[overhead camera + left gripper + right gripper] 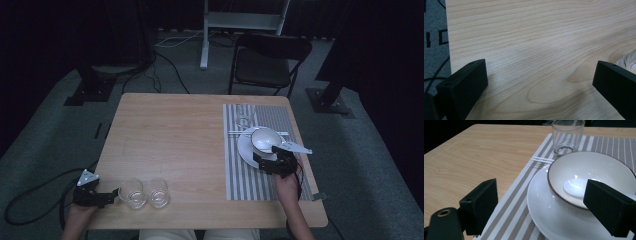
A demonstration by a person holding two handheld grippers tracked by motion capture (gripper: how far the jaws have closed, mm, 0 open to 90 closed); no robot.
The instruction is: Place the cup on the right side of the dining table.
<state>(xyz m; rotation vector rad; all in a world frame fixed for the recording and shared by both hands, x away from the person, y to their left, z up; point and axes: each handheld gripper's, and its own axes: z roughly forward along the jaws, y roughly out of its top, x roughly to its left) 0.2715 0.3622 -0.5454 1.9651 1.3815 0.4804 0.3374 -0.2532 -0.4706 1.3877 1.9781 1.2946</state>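
A white bowl (265, 139) (589, 177) with a dark rim sits on a white plate (245, 148) (549, 212) on the striped placemat (250, 180) (524, 202). My right gripper (267, 156) (541, 195) is open at the plate's near edge, one jaw on each side of the plate and bowl, holding nothing. Behind the bowl stands an empty glass (244, 121) (567, 137). Two more clear glasses (131, 192) (158, 193) stand side by side near the table's front left. My left gripper (116, 195) (541, 72) is open just left of them, over bare wood. The nearer glass (629, 60) shows just beyond its right jaw.
A pair of thin white sticks (235, 132) (542, 159) lies across the placemat behind the plate. The table's left edge (448, 50) is close to my left gripper. A black chair (270, 60) stands behind the table, beside a white stand (205, 40). Cables (30, 200) trail on the floor.
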